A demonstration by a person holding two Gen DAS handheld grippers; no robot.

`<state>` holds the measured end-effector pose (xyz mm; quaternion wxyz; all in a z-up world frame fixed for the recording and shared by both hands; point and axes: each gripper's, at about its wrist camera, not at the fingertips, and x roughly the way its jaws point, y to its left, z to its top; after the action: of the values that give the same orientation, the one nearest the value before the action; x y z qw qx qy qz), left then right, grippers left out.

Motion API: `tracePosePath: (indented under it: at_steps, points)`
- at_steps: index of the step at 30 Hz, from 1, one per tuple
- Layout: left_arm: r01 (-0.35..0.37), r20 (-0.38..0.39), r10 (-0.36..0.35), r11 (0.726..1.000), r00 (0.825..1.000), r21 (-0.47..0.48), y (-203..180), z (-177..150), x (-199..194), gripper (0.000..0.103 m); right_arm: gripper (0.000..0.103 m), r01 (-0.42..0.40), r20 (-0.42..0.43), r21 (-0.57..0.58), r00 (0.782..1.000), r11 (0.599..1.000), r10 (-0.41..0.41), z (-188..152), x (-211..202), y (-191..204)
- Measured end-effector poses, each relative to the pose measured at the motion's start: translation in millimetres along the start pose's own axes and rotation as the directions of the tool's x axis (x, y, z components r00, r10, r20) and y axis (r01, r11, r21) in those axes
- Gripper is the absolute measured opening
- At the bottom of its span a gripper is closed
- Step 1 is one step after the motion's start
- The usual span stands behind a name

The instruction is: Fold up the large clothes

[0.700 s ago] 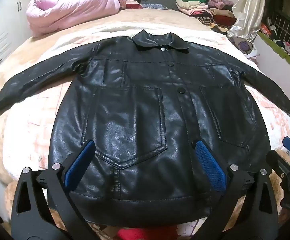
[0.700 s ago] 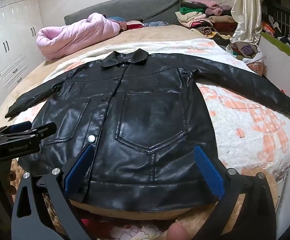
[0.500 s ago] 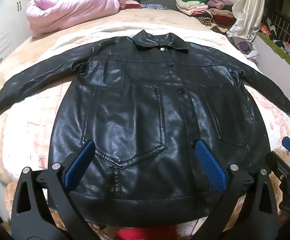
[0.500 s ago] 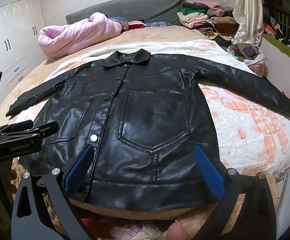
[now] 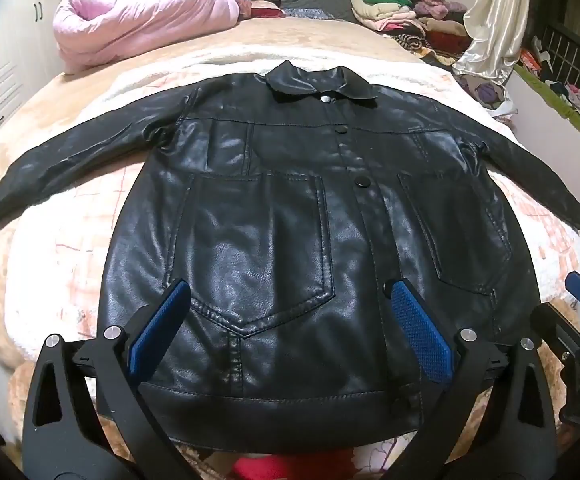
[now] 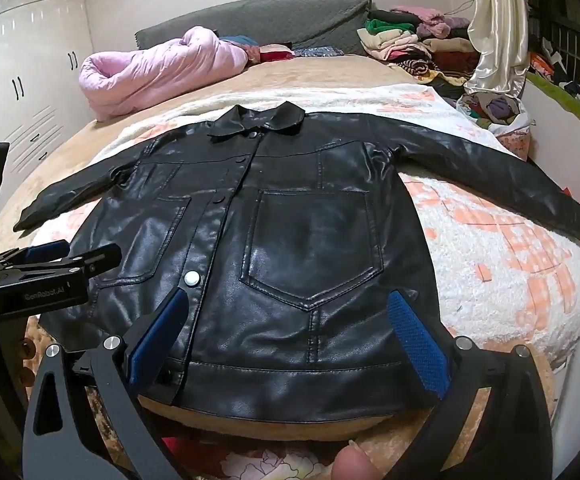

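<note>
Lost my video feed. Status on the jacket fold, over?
Left gripper and right gripper open, empty, over the hem. Black jacket flat, face up, sleeves spread, unfolded. Nothing lying on it.

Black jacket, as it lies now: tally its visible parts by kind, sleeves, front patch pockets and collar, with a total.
On the black jacket:
Sleeves: 2, left sleeve and right sleeve
Front patch pockets: 2, and
Collar: 1
Total: 5

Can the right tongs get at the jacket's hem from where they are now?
Probably yes. The right tongs hang open just over the jacket, its hem lying flat at the bed's near edge with nothing on it.
</note>
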<state>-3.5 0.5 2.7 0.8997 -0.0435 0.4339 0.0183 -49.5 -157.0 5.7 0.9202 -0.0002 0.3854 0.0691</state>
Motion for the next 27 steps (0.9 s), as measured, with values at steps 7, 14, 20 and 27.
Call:
tracePosePath:
  at_steps: [7,14,20,27]
  points:
    - [0.004,0.003,-0.004,1.000,1.000,0.002,-0.6,0.7,-0.9,0.094,0.099,-0.007,0.001,-0.003,1.000,1.000,0.007,0.7,-1.8,-0.7]
    - [0.004,0.002,-0.004,1.000,1.000,0.003,0.4,-0.8,-0.9,0.094,0.099,-0.007,0.001,-0.002,1.000,1.000,0.007,0.5,-1.6,-0.9]
    - [0.004,-0.001,-0.004,1.000,1.000,0.004,1.0,1.5,1.6,0.094,0.099,-0.007,0.003,-0.006,1.000,1.000,0.007,0.9,-0.3,0.2]
    - [0.004,0.002,-0.004,1.000,1.000,0.006,0.5,1.8,0.9,0.094,0.099,-0.005,0.004,-0.007,1.000,1.000,0.005,1.1,-0.7,0.9]
